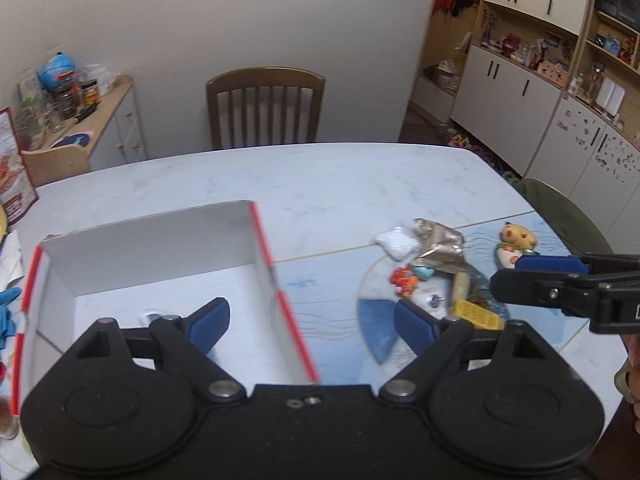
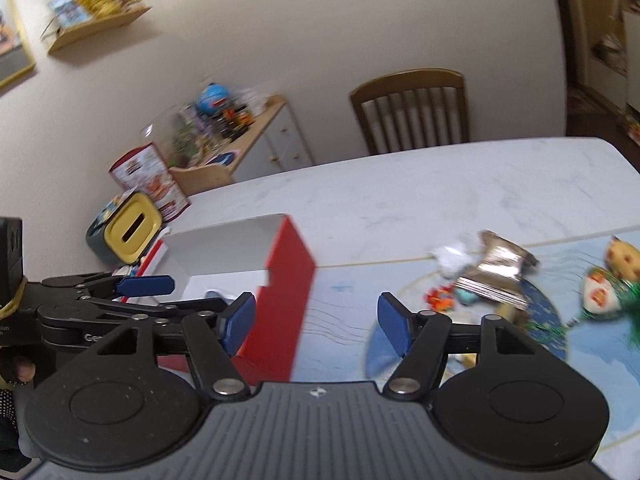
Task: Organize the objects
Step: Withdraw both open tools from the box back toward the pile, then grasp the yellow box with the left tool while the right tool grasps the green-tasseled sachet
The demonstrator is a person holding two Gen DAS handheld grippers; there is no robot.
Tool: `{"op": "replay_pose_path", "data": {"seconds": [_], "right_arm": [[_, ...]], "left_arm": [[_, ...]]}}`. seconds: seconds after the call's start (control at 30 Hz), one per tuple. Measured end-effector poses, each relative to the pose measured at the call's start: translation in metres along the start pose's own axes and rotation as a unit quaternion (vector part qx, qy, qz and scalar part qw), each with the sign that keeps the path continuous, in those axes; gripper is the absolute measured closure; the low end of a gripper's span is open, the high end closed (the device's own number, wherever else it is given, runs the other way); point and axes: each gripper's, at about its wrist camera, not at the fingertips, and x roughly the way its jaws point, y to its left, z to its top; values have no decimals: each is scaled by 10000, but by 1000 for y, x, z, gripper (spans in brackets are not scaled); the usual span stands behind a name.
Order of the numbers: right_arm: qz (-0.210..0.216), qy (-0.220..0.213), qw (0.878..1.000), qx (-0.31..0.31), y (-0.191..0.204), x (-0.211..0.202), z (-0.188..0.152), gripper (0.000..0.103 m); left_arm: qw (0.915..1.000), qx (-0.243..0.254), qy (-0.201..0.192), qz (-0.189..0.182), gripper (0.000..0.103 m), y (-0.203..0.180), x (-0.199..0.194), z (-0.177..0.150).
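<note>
- The left gripper (image 1: 310, 320) is nearest in its own view; its blue pads stand wide apart with nothing between them, and it hangs over the right wall of the box (image 1: 160, 252).
- The right gripper (image 2: 316, 326) is also spread wide and holds nothing. In the left wrist view it reaches in from the right edge, above the pile.
- The box is white inside and red outside, open on top. One small pale object lies on its floor; I cannot tell what it is.
- To the right of the box, apart from it, the loose objects lie in a pile (image 1: 432, 280) on the printed mat (image 1: 320, 276): a crumpled silver wrapper (image 1: 438, 240), a white packet (image 1: 396, 244), an orange toy (image 1: 404, 278), a yellow packet (image 1: 476, 314) and a small figure (image 1: 516, 240).
- Behind is bare marble table (image 1: 320, 176), then a wooden chair (image 1: 264, 108).
- Risk, in my judgement: the objects touch and overlap, so closing on one may drag or scatter its neighbours. The thin wrapper may slip from the pads. A low approach may knock the light box wall and shift the box.
</note>
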Motion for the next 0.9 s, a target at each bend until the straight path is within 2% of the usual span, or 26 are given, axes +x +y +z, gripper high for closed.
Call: {"op": "replay_pose_path", "data": {"seconds": [0.33, 0.43, 0.9], "right_arm": [[-566, -64, 9970, 526, -88, -32, -20, 33], [-717, -104, 9958, 565, -109, -40, -24, 33], [-1172, -26, 9902, 766, -190, -51, -34, 33]], "left_arm": [[9997, 158, 48, -204, 6, -56, 19, -3], [9995, 189, 21, -261, 1, -71, 26, -5], [9982, 218, 224, -518, 1, -133, 70, -17]]}}
